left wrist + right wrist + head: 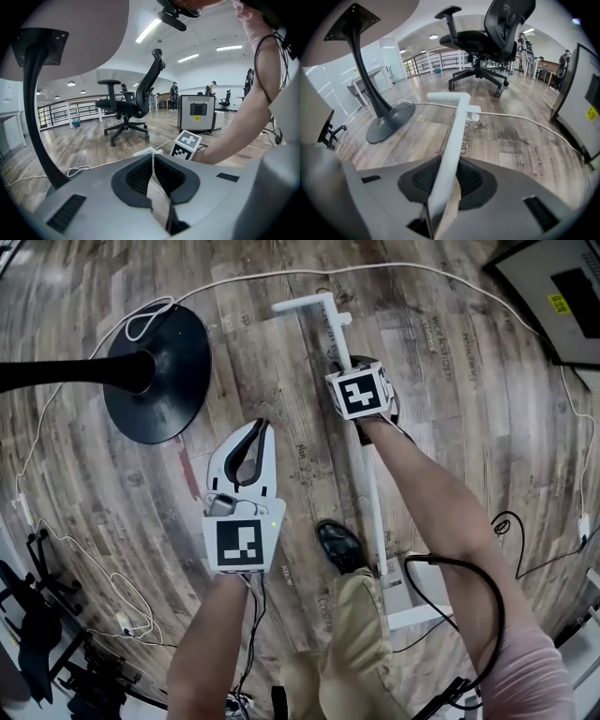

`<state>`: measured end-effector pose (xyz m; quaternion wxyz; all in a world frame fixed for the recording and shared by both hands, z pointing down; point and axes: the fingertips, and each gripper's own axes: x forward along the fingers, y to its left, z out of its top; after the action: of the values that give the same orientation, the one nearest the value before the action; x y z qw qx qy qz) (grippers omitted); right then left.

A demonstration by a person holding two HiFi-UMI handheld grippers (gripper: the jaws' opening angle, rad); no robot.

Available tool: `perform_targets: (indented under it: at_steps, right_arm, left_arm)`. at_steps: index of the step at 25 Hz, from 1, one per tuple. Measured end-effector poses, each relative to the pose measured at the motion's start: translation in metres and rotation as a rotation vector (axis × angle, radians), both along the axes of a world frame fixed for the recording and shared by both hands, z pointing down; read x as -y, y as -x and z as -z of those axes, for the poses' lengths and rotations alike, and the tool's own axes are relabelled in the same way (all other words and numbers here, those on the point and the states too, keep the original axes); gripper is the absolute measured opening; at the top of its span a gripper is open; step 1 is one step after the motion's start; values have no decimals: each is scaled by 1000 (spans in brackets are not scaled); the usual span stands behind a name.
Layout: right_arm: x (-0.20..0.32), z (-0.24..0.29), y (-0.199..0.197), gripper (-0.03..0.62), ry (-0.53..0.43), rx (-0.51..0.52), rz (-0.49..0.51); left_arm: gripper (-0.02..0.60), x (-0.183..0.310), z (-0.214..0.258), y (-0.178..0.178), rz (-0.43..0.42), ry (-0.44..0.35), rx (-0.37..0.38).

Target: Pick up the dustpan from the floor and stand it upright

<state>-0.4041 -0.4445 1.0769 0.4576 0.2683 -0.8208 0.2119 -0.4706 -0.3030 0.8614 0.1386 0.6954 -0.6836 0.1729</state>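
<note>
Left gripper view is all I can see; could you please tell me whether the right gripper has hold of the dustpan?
Observer: Yes, the right gripper is shut on the dustpan's white handle.
Operator: Where is the pan end, please?
Observer: In the head view the pan lies by the person's black shoe.
Operator: Is the dustpan upright yet?
Observer: No, the handle lies along the wood floor.

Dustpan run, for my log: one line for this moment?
right tongs: shut on handle | left tongs: shut, empty | dustpan: not upright
</note>
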Motion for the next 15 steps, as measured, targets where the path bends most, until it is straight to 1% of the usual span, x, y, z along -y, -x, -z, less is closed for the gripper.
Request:
perform_targets:
  at_steps: [4,9,12,15]
  right_arm:
    - [-1,58,-15,97,-37,15,-3]
    - [-10,135,-40,97,-102,35,4]
    - [-16,182,-57,97,-149,48,4]
    - [-17,228,-73,97,-202,52,-2]
  left_arm:
    - [25,-8,42,-26,-23,-11,0]
    - [25,-22,102,-54,-19,-18,-15]
    - [25,-25,142,-76,-70,-30,5]
    - [25,-25,181,-96,-113,-64,13]
